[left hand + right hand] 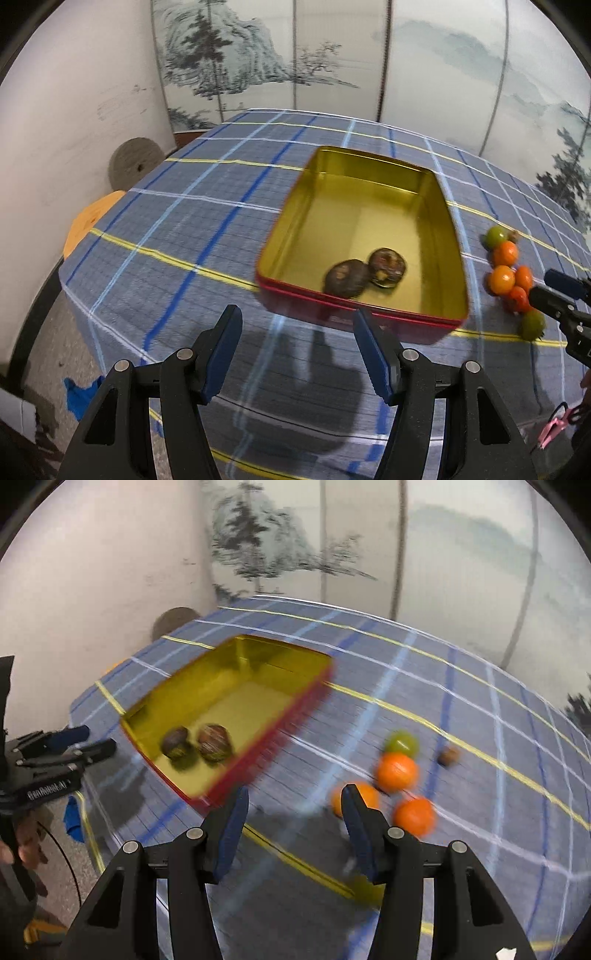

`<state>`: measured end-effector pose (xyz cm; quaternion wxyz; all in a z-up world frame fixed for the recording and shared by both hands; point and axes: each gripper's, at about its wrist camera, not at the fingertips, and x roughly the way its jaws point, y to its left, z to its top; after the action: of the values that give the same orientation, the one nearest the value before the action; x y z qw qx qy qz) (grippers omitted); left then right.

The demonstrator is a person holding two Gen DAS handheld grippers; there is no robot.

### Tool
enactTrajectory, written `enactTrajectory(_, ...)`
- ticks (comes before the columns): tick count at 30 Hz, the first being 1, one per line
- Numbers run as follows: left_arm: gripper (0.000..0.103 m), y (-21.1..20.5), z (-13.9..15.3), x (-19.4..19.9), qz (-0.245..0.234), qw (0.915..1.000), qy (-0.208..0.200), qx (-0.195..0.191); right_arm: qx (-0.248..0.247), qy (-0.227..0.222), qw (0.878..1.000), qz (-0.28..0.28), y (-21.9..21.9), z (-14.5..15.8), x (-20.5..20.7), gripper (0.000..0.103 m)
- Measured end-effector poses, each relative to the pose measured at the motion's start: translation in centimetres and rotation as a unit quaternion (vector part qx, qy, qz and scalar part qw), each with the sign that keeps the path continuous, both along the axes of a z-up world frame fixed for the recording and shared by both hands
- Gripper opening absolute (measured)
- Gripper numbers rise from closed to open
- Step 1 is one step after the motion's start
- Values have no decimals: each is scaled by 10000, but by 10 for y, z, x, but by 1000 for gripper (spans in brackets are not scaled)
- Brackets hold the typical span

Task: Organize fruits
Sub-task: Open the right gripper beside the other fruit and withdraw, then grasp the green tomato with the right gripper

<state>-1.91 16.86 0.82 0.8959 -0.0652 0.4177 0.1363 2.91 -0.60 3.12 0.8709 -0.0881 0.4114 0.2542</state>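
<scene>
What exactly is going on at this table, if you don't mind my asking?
A person is sorting fruit with two handheld grippers. The tin already holds two dark brown fruits. The orange and green fruits lie on the checked cloth beside it. The right gripper is open near them; the left gripper is open and empty.

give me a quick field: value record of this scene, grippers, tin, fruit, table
left gripper: open, empty, held short of the tin's near wall
right gripper: open, empty, above the cloth near the loose fruit
tin: open, gold inside, red outside, on the tablecloth
in the tin: two dark brown fruits, side by side near the front wall
loose fruit: orange fruits and green fruits clustered on the cloth to the right of the tin
tablecloth: blue plaid with yellow and white lines
sharpness: right wrist view is motion-blurred
</scene>
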Motion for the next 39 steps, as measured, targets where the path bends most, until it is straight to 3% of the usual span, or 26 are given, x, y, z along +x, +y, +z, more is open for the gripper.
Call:
enactTrajectory(9, 64, -32, -6, 5, -389, 9992, 101, -2, -90, 411, 9973, -603, -63, -29, -14, 50)
enactTrajectory(25, 64, -75, -14, 17, -879, 9959, 230, 41, -3, 626, 9955, -710, -58, -60, -3, 49)
enactTrajectory(31, 64, -89, -13, 24, -1076, 9939, 222, 77, -82, 593, 9958, -687, -53, -65, -2, 40)
enactTrajectory(33, 64, -94, -13, 26, -1127, 9933, 231, 71, -69, 580, 9960, -683, -53, -64, -3, 33)
enactTrajectory(39, 64, -111, -13, 33, -1366, 9904, 212, 56, 7, 587, 9955, -749, -62, -60, -7, 32)
